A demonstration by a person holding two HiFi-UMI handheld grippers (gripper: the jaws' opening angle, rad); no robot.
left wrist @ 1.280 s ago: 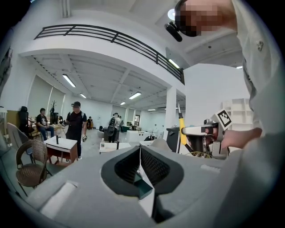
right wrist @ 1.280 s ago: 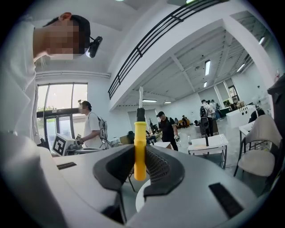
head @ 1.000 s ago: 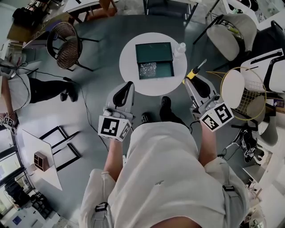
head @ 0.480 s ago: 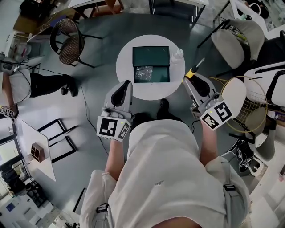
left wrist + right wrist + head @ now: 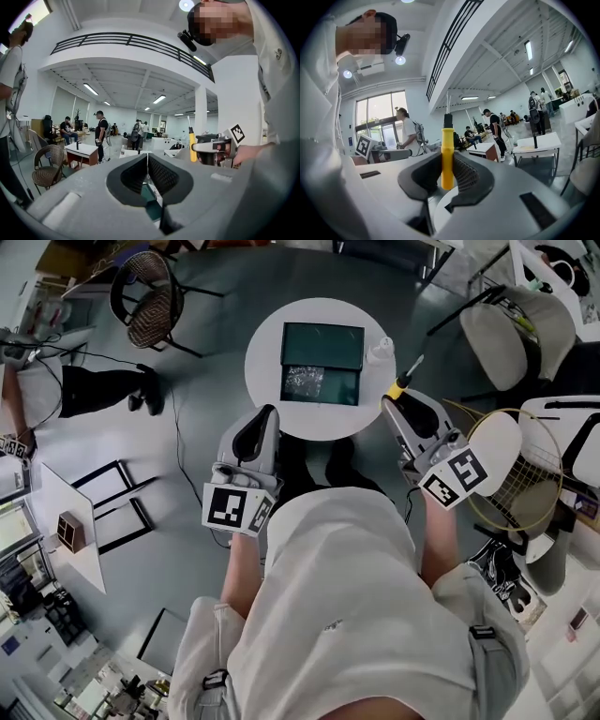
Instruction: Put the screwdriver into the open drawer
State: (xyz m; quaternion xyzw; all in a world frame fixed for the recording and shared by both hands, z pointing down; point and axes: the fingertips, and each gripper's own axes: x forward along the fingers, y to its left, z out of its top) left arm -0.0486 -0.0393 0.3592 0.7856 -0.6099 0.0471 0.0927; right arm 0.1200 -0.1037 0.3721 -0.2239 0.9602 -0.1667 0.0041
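Round white surface [image 5: 267, 343], upper centre, carried the open drawer [image 5: 322, 346]; right gripper [image 5: 447, 174] jaws clamped the screwdriver [image 5: 447, 152], left gripper [image 5: 147, 171] jaws closed, empty.

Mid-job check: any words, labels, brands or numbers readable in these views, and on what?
No readable text in any view.
On the left marker cube of the left gripper: black-and-white square pattern, no letters.
On the right marker cube of the right gripper: pattern only.
On the screwdriver: yellow handle, no print visible.
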